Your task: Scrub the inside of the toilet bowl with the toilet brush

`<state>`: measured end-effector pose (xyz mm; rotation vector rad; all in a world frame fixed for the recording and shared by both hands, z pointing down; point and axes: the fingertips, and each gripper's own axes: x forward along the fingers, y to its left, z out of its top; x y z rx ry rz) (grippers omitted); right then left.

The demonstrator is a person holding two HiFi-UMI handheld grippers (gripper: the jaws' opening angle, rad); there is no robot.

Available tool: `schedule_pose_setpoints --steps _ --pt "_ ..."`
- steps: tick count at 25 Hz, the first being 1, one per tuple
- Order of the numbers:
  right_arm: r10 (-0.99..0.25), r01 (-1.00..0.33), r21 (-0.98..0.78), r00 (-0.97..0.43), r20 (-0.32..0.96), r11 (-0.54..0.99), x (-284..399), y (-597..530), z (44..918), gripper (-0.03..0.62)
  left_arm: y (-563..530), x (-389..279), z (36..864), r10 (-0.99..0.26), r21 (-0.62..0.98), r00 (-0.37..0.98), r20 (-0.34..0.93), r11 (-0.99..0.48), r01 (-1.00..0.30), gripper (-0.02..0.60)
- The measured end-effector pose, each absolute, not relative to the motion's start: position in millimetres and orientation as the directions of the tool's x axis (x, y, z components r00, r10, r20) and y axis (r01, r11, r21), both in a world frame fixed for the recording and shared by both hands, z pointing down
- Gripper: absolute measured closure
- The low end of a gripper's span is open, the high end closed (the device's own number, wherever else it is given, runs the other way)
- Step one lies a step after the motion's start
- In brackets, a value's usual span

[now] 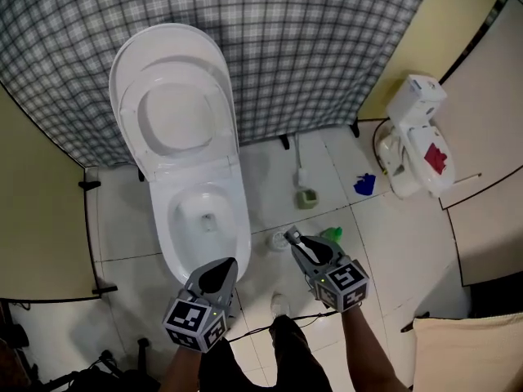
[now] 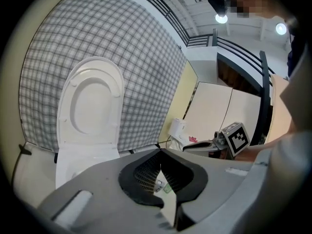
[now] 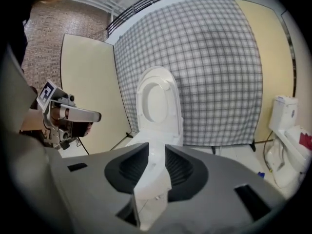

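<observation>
The white toilet [image 1: 167, 72] stands against a checked curtain with lid and seat raised, its bowl [image 1: 204, 219] open below. To its right, the toilet brush [image 1: 300, 160] stands upright in a small greenish holder [image 1: 306, 197] on the tiled floor. My left gripper [image 1: 222, 266] hovers over the bowl's front rim, with its jaw tips meeting and nothing between them. My right gripper [image 1: 292, 233] is low over the floor just in front of the brush holder, with its jaws a little apart and empty. The toilet [image 3: 158, 106] lies straight ahead in the right gripper view.
A second white fixture with a red patch [image 1: 417, 137] stands at the right by a cream panel. A blue scrap [image 1: 364, 184], a green object [image 1: 331, 235] and a small white round thing [image 1: 279, 240] lie on the floor near the brush. Cream partitions flank the toilet.
</observation>
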<state>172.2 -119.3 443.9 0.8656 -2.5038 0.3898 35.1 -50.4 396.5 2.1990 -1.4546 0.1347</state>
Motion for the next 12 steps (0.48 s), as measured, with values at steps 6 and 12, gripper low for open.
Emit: schedule_pose_setpoints --steps 6,12 --pt "-0.487 -0.676 -0.108 -0.623 0.613 0.729 200.8 -141.9 531.0 0.476 -55.7 40.0 458.8 -0.818 0.359 0.429 0.384 -0.296 -0.885 0.580" --pt "-0.400 -0.674 -0.117 -0.560 0.726 0.730 217.2 -162.5 639.7 0.387 -70.8 53.3 510.5 -0.793 0.381 0.451 0.410 -0.300 -0.875 0.580"
